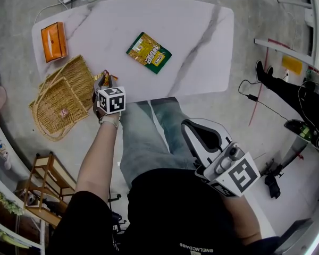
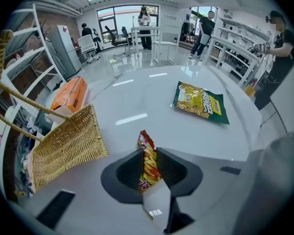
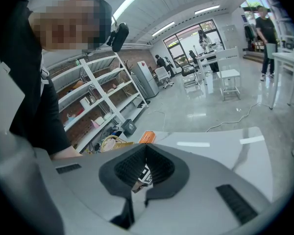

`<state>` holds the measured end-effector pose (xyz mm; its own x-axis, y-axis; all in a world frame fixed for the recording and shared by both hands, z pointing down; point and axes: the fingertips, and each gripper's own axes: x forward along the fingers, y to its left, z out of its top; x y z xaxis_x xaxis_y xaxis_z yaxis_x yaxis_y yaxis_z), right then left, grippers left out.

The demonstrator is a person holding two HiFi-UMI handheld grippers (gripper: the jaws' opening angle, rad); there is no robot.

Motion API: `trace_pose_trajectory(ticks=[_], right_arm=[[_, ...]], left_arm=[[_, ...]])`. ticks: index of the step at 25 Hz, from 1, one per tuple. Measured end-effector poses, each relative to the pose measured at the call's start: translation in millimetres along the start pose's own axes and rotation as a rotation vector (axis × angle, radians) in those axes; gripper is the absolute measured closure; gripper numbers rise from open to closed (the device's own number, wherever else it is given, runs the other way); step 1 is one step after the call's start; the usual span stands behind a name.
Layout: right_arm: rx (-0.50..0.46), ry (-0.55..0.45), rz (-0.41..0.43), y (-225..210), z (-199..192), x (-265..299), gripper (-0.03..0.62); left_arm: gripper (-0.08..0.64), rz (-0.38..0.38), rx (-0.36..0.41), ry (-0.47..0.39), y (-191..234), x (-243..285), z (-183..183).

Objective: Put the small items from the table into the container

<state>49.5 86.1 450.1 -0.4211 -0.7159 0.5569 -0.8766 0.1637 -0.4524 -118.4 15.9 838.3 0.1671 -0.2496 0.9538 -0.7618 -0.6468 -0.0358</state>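
**Between the left jaws: one packet, one bag left**

Between its narrowed jaws the left gripper (image 2: 148, 165) pinches a small red-and-yellow snack packet (image 2: 146, 146), pads pressing both faces. Just to its left sits the wicker basket (image 2: 68, 146), which seems to hold one small item (image 1: 64, 112) already, though that is too tiny to be sure. Ahead and to the right, a green snack bag (image 2: 202, 103) is yet to be collected. Back off the table (image 1: 191, 31), the right gripper (image 3: 146, 151) has its jaws together, empty.

One white table (image 1: 202, 47), one wicker basket (image 1: 64, 97) at its near left, one orange box (image 1: 53, 41) far left, one green snack bag (image 1: 149, 52) mid-table, one small snack packet (image 2: 147, 155) beside the basket.
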Motion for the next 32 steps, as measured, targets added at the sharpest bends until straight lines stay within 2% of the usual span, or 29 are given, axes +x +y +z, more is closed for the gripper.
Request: trace_pose_trajectory(ticks=[12,21,32], right_arm=[[0.017,-0.061,0.046,17.2,15.4,-9.4,0.583],[-0.018,-0.095,0.102,40.3,29.5,-24.2,0.583],[-0.051,-0.125,0.190,69.3,49.1,-30.9,0.583]], left_arm=[[0.488,-0.005,-0.004,-0.066,-6.0,-33.0,10.8],[0.499,0.004,-0.014,-0.178,-5.2,-90.8,37.2],[0.508,0.029,-0.065,-0.308,3.5,-178.3,62.9]])
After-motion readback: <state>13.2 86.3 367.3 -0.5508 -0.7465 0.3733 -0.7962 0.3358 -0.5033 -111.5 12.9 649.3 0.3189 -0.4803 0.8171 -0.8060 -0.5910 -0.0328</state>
